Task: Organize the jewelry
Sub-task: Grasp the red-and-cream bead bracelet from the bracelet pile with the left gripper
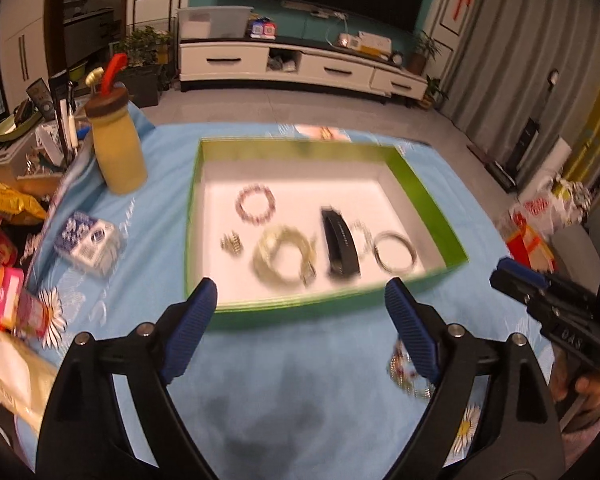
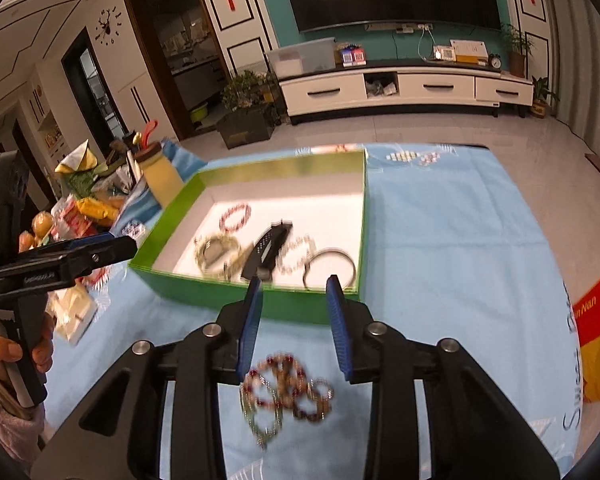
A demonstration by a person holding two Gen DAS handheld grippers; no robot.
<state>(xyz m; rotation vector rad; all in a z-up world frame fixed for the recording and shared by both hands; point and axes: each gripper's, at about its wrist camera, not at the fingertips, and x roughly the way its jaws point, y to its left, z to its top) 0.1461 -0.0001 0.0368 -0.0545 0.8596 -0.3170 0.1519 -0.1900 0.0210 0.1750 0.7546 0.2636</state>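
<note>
A green box with a white floor (image 1: 428,200) (image 2: 362,216) sits on the blue cloth. In it lie a pink bead bracelet (image 1: 256,205) (image 2: 235,216), a pale coiled necklace (image 1: 284,257) (image 2: 216,251), a black case (image 1: 339,249) (image 2: 269,249), a silver bangle (image 1: 396,251) (image 2: 330,267) and a small clip (image 1: 231,242). A heap of bead bracelets (image 2: 286,390) (image 1: 406,372) lies on the cloth in front of the box. My right gripper (image 2: 295,312) is open just above and behind the heap. My left gripper (image 1: 300,312) is open wide and empty at the box's near wall.
A yellow bottle with a red strap (image 1: 118,152) (image 2: 162,178) stands left of the box. Snack packets and small boxes (image 1: 88,242) crowd the left edge. More beads (image 2: 410,157) lie on the cloth beyond the box. A red and yellow bag (image 2: 598,336) is at the right.
</note>
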